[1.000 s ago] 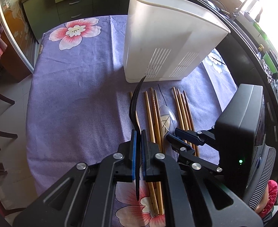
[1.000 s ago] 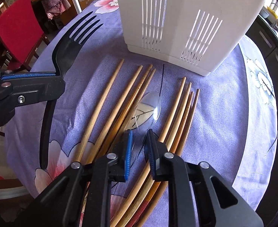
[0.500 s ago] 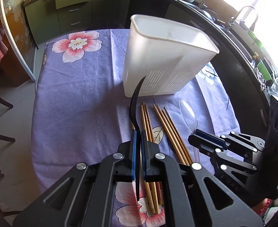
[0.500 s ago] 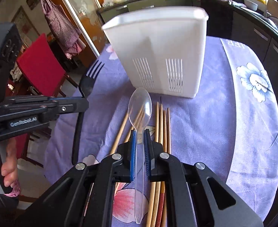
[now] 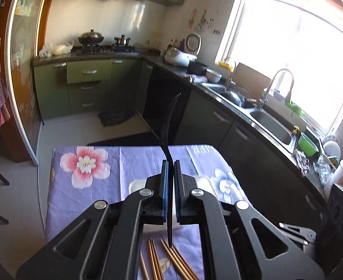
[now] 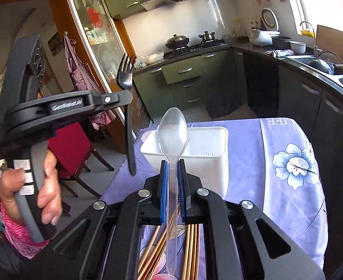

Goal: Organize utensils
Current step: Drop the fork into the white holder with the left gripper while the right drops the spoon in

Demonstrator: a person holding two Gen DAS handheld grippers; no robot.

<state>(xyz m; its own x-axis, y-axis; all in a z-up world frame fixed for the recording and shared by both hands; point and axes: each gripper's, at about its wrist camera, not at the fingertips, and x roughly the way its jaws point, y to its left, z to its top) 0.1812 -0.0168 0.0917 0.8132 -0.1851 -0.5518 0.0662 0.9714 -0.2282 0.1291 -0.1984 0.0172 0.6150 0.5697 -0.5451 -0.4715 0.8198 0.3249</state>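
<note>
Both grippers have come up off the table since a second ago; the chopsticks that filled the views now sit low in frame and the kitchen shows behind

Left wrist view: left gripper point(image 5: 170, 163) clamped on the handle of a black plastic fork point(image 5: 169, 135), seen edge-on, tines up against the dark cabinets, handle end hanging below the pads. Under the gripper the white slotted plastic utensil holder point(image 5: 134, 185) is mostly hidden, only rim corners showing, on the purple floral tablecloth point(image 5: 89, 175). Brown wooden chopsticks point(image 5: 171, 263) lie on the cloth at the bottom edge

Right wrist view: right gripper point(image 6: 172, 163) closed tight on the stem of a clear plastic spoon point(image 6: 172, 130), bowl up, stem tip hanging down over the chopsticks point(image 6: 190, 252). The holder point(image 6: 208, 144) stands upright just beyond the pads, open top visible. At left the other gripper point(image 6: 127, 99), held by a hand point(image 6: 34, 186) with a pink sleeve, holds the fork point(image 6: 125, 74) upright, tines up, beside the table and apart from the holder
</note>
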